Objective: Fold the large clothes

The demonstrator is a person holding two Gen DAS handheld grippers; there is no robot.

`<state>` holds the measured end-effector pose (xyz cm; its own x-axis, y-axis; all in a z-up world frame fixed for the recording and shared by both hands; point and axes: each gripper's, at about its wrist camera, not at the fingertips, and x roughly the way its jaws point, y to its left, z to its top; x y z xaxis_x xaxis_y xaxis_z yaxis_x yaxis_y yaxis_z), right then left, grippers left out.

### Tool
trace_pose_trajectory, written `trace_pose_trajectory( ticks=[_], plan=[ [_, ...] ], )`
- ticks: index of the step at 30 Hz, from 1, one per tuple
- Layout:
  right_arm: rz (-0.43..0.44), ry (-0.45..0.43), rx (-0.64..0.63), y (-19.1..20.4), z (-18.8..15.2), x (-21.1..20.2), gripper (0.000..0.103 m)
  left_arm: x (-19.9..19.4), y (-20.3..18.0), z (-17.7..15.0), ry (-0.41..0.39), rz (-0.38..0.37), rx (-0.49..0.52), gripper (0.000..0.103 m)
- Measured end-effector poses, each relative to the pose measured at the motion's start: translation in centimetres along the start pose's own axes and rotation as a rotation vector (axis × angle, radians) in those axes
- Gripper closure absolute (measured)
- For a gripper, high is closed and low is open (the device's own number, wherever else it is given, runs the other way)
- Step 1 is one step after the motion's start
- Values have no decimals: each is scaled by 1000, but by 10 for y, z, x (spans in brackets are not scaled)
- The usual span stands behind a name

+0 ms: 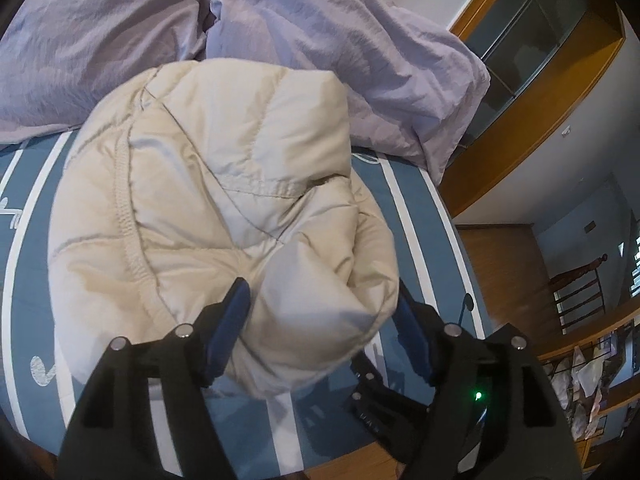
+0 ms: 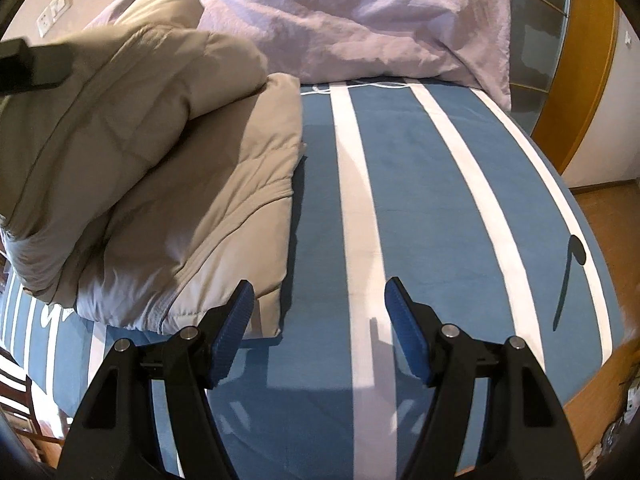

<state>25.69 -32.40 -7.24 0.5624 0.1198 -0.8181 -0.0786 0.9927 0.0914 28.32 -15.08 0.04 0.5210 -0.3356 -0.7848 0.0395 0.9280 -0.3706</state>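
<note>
A cream puffy jacket lies folded in a bundle on the blue bed with white stripes. My left gripper is open, its blue pads on either side of the bundle's near bulge, not closed on it. In the right wrist view the jacket lies at the left. My right gripper is open and empty over the bare bedspread, just right of the jacket's near corner. The black body of the left gripper shows at the upper left.
Lilac pillows lie at the head of the bed, behind the jacket. A wooden cabinet with glass doors stands to the right. A wood floor, a chair and cluttered shelves lie beyond the bed's right edge.
</note>
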Motion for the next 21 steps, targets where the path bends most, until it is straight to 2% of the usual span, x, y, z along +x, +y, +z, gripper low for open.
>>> trace_pose_trajectory(
  ticks=[7,12,15,21],
  plan=[
    [0,-11,7,-6,1,-5,33,-42,20,9,-74,7,-34,32],
    [1,-9,8,-8,0,-6,33,-56,39,16,-116,79,-66,32],
    [1,-4,9,-10,0,-4,33,-51,50,16,-103,106,-94,32],
    [-9,10,15,-13,-1,0,33,-18,55,-2,-26,135,-88,34]
  ],
)
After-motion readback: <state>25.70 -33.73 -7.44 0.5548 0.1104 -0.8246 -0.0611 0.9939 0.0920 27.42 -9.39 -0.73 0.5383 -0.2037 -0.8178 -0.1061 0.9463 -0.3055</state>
